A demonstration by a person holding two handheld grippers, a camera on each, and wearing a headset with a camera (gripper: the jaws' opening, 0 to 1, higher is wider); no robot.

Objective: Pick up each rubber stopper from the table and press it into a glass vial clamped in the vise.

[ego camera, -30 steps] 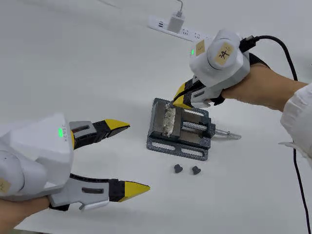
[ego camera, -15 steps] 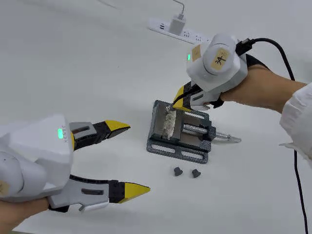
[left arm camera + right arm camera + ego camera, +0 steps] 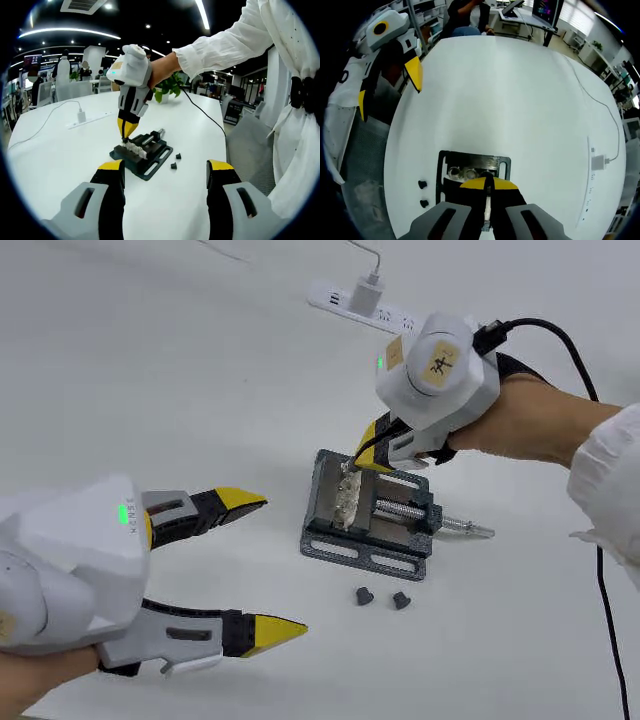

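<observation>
first, the head view: a white table (image 3: 150,360) with a power strip (image 3: 365,308) at its far edge. the right gripper (image 3: 362,455), jaws closed together, rests its tips on the glass vials (image 3: 347,495) clamped in the grey vise (image 3: 368,515); its body leans a little further left than a second ago. two dark rubber stoppers (image 3: 364,595) lie just in front of the vise. the left gripper (image 3: 281,562) hovers well apart, jaws spread wide. the left gripper view takes in an office with ceiling lights (image 3: 65,33) beyond the table. the right gripper view looks down on clear, round vial mouths; whether a stopper sits between the tips, i cannot tell.
</observation>
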